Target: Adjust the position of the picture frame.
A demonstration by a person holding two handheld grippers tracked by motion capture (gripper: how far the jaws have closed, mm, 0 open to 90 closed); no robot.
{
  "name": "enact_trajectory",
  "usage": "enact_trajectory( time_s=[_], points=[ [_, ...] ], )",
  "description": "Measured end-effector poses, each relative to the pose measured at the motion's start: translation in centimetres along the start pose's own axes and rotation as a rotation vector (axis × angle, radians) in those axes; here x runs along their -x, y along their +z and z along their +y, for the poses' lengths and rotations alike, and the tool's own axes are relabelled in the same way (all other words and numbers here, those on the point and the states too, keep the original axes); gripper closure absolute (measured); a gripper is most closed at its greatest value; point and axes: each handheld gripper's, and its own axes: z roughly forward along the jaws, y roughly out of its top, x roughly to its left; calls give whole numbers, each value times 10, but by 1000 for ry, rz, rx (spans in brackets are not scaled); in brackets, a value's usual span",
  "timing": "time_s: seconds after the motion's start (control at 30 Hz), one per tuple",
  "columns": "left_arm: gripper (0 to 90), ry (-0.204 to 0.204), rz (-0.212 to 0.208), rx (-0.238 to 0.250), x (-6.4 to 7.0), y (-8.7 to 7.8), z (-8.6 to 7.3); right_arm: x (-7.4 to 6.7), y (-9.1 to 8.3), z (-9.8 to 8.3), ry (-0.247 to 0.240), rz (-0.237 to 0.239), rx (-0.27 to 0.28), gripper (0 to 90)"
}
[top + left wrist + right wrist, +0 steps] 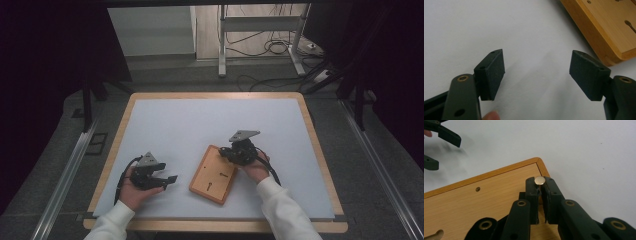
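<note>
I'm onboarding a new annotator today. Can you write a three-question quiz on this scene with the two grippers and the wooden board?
1. True or false: the left gripper has its jaws spread apart with nothing between them.
2. What does the right gripper hold? A) a cable B) a small round-headed metal pin C) nothing
3. On what does the wooden board lie?

Key
1. True.
2. B; its jaws are closed on the pin, over a corner of the board.
3. On the white mat covering the table.
</note>
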Motion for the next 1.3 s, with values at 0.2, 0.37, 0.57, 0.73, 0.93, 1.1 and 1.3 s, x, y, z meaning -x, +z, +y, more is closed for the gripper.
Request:
enact_trajectory(
  time_s=[0.2,0.37,0.57,0.73,0.93,1.1,1.3],
  points=[
    [277,0,0,0,0,0,0,-9,9,4,-11,0,8,833],
    [277,-3,1,4,0,-1,0,-17,25,6,-21,9,-3,834],
    [277,-3,0,6,-2,-1,-1,-23,36,7,-26,26,-1,836],
    [277,-2,-1,7,-1,-1,-1,-24,36,6,-7,27,-3,832],
    [277,4,-1,4,-1,-1,-1,-30,39,5,-21,35,4,829],
    [277,-2,0,3,-1,-1,-1,-26,38,4,14,66,14,760],
    [277,3,0,3,-2,-2,-1,-21,20,2,41,9,31,486]
  ],
)
